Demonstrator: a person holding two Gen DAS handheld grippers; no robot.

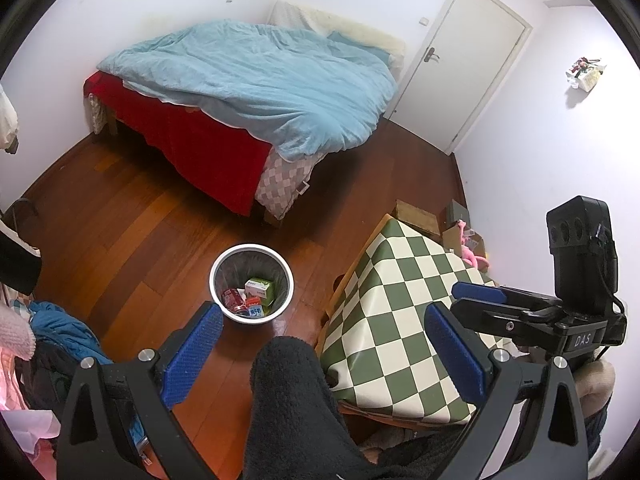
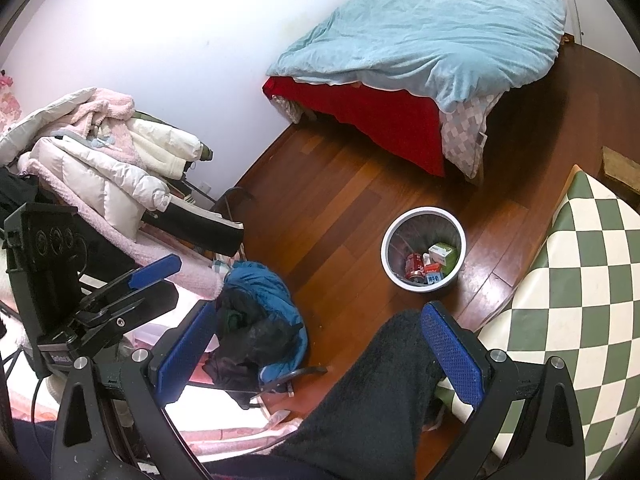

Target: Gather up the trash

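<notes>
A white waste bin (image 1: 224, 258) (image 2: 389, 236) stands on the wooden floor. Inside it lie a red can (image 1: 231, 298) (image 2: 414, 265), a green and white carton (image 1: 260, 287) (image 2: 443, 254) and small wrappers. My left gripper (image 1: 324, 322) is held high above the floor, open, nothing between its blue pads (image 1: 192, 356). My right gripper (image 2: 320, 320) is also open and empty, well above and short of the bin. In the left wrist view the right gripper (image 1: 480, 298) appears at the right, over the checked table. A dark fleece-clad leg (image 1: 292, 400) (image 2: 380, 392) fills the space between the fingers in both views.
A table with a green and white checked cloth (image 1: 400, 320) (image 2: 580, 300) stands right of the bin. A bed with a blue quilt (image 1: 260, 80) (image 2: 432, 28) lies beyond. Piled clothes (image 2: 100, 152) and a blue jacket (image 2: 260, 280) sit left. A white door (image 1: 468, 52) is shut.
</notes>
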